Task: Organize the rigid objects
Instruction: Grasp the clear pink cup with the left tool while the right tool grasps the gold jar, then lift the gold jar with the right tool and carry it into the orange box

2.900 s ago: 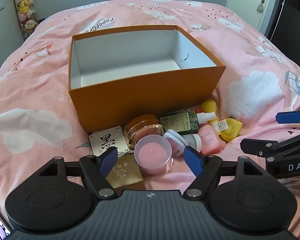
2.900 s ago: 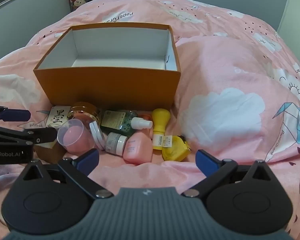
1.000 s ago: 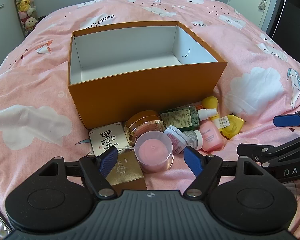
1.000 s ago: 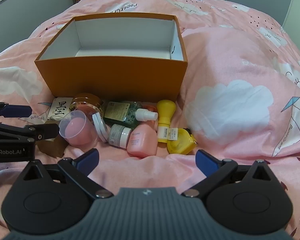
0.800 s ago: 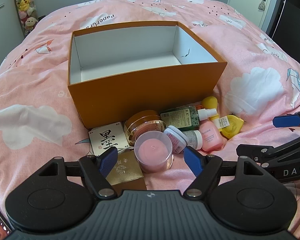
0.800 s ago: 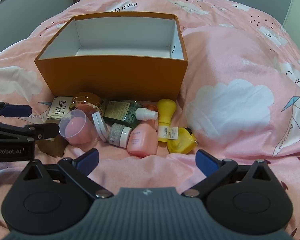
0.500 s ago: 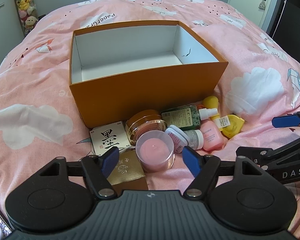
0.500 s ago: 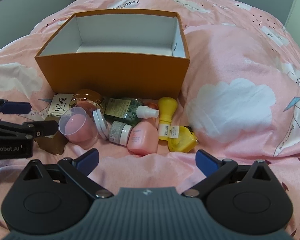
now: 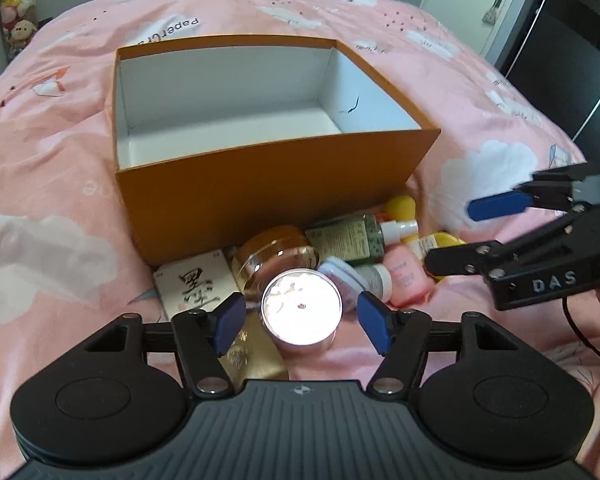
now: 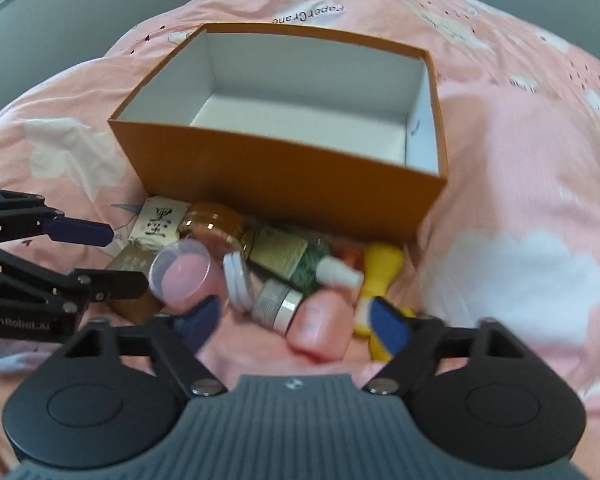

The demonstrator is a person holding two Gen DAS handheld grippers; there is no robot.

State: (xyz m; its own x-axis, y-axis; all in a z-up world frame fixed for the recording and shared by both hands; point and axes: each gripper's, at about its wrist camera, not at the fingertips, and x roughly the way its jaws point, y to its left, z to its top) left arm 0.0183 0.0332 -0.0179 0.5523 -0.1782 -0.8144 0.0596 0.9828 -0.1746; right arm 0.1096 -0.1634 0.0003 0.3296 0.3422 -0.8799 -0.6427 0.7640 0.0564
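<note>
Cosmetic containers (image 10: pixel 284 280) lay clustered on the pink bedspread (image 9: pixel 40 184) against the near wall of the orange box (image 9: pixel 268 184). Left gripper (image 9: pixel 300 320), jaws narrowing yet unclamped, flanked the clear pink cup (image 9: pixel 302 314); right gripper (image 10: pixel 296 320), likewise narrowing, straddled the pink bottle (image 10: pixel 320 328).

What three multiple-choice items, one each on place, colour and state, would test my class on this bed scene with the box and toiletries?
1. Where do the small toiletries lie?
A. inside the box
B. on the bedspread against the box's near wall
C. on the floor

2. What colour is the inside of the cardboard box?
A. white
B. black
C. green

3. How does the left hand-held gripper stand?
A. shut on the bottle
B. open, astride the cup
C. out of view

Answers:
1 B: the pink squat bottle and its neighbours rest before the orange cardboard box.
2 A: its inner walls are white.
3 B: the left hand-held gripper has been closing, but gaps remain beside the clear pink plastic cup.
</note>
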